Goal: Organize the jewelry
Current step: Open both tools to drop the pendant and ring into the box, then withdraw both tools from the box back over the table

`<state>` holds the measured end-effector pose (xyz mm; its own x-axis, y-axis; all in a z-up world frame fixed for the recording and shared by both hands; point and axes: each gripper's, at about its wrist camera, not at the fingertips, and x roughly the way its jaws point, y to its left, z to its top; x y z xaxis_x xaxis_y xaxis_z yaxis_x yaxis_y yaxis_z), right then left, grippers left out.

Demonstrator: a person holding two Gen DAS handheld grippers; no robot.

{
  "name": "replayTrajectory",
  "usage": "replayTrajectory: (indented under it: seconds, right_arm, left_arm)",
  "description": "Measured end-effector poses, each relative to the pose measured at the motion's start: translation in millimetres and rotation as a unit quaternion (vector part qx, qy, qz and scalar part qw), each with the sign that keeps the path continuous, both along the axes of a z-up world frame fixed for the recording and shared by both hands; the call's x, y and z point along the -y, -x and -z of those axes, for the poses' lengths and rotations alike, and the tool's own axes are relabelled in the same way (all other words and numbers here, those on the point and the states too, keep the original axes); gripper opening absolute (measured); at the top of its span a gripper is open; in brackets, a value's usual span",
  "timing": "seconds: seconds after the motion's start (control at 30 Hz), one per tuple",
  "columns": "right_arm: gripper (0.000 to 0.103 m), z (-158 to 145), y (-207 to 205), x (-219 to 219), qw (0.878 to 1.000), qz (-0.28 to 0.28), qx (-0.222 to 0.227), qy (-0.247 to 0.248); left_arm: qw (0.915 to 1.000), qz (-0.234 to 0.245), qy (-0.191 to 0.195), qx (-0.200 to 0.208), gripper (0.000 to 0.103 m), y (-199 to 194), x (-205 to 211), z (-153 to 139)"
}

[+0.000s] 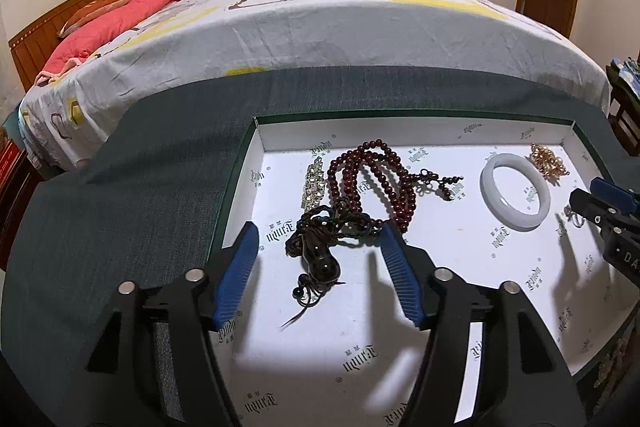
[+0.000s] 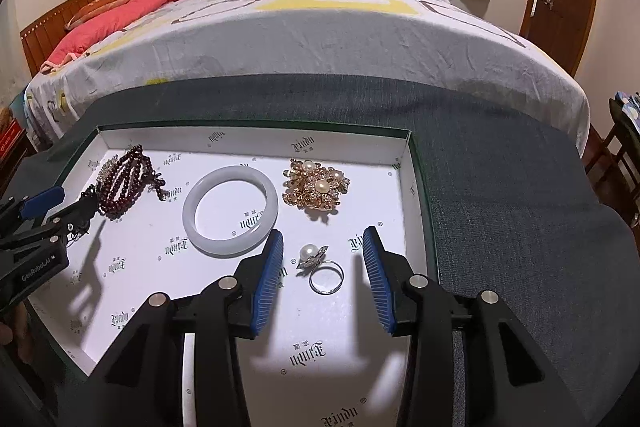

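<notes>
Bedside tabletop, white box tray. Right hand-held gripper wide open, empty, straddling silver pearl ring. Left hand-held gripper open over dark corded pendant. Risk: cord snags maroon beads.

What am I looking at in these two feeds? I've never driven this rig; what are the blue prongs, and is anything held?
Each feed comes from a camera on a handheld gripper, looking along its blue fingers. Left gripper is open over a dark pendant cord beside red beads. Right gripper is open around a pearl ring. A white bangle and gold brooch also lie in the white tray. Nothing is held.
</notes>
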<state>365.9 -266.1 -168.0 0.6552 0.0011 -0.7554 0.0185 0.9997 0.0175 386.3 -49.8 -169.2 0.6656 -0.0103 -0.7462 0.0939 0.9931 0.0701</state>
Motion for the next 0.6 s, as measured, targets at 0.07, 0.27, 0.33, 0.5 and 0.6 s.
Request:
replayTrajectory:
  seconds: [0.07, 0.27, 0.33, 0.5, 0.6]
  right_arm:
    - [0.042, -3, 2, -1, 1.0, 0.0, 0.006, 0.0]
    - [0.05, -17, 16, -2, 1.0, 0.002, 0.03, -0.006]
    - [0.05, -23, 23, -4, 0.999, 0.001, 0.037, -0.009]
    - [0.05, -36, 49, -8, 0.998, -0.002, 0.055, -0.017]
    - [0.05, -41, 68, -12, 0.998, -0.005, 0.062, -0.019]
  left_arm:
    - [1.0, -0.001, -0.001, 0.004, 0.066, 2, 1, -2]
    - [0.9998, -0.004, 0.006, 0.019, 0.071, 16, 0, -13]
    - [0.9997, -0.005, 0.01, 0.023, 0.072, 24, -1, -17]
    - [0.9992, -0.008, 0.023, 0.033, 0.072, 51, -7, -28]
    - [0.9989, -0.009, 0.028, 0.037, 0.072, 68, -9, -33]
